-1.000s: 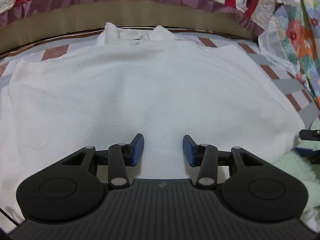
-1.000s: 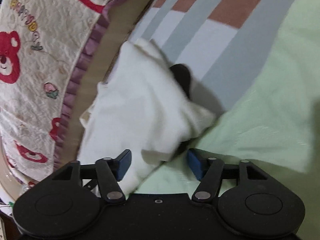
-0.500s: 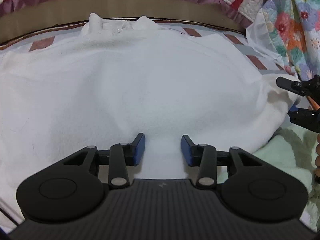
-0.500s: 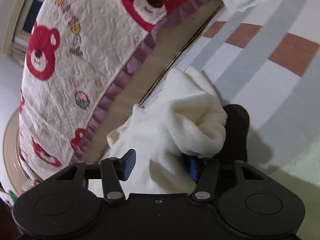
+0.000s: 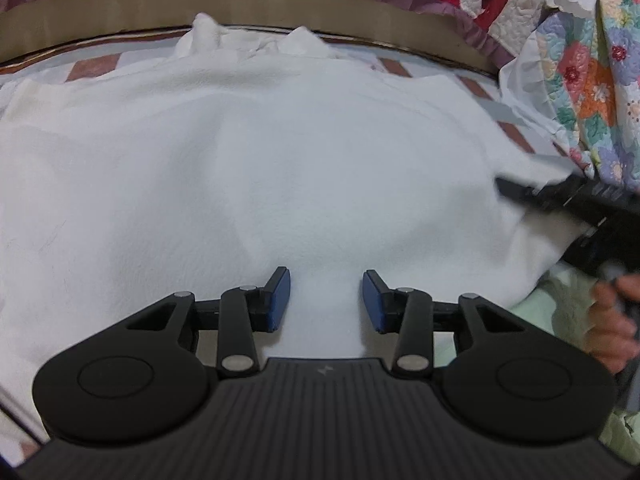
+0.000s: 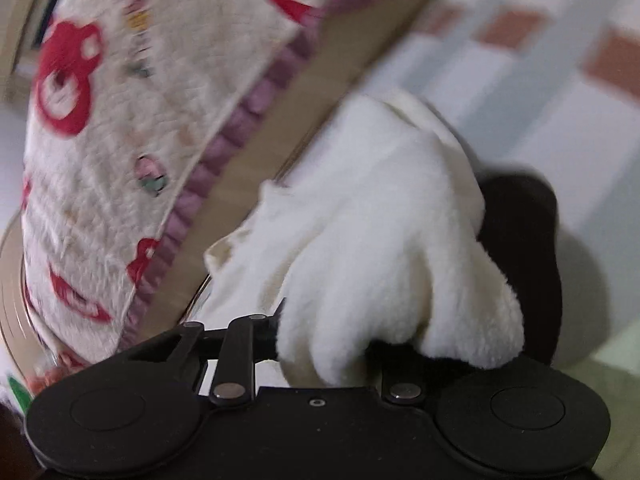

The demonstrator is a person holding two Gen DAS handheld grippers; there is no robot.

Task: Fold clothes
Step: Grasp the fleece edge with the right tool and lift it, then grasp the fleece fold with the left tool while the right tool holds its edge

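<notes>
While the right gripper (image 6: 320,344) had just been drawing its jaws together, a bunched fold of the white fleece garment (image 6: 384,248) sat squeezed between them, and the fabric swelled out over both fingers so that the pads themselves were hidden. Its grip on the cloth looked firm. The left gripper (image 5: 326,300) hung over the near hem of the same garment (image 5: 280,168), its blue pads (image 5: 280,294) standing partly apart with a low ridge of fleece between them; I could not tell whether they pressed on it or merely stood either side.

From the left gripper's side, the garment lay spread wide and fairly flat across the bed, its collar at the far edge against the tan headboard strip (image 5: 280,4). At the right edge of that view the other gripper's black body (image 5: 576,200) reached in over the garment's right side, with a hand (image 5: 612,320) behind it, blurred. A striped sheet (image 6: 520,92) of white, grey and rust showed beyond the cloth on the right. A cream quilt with red bears (image 6: 140,128) and a purple frill hung behind the headboard, a floral quilt (image 5: 592,80) lay at the far right, and pale green bedding (image 5: 560,312) sat near the right corner.
</notes>
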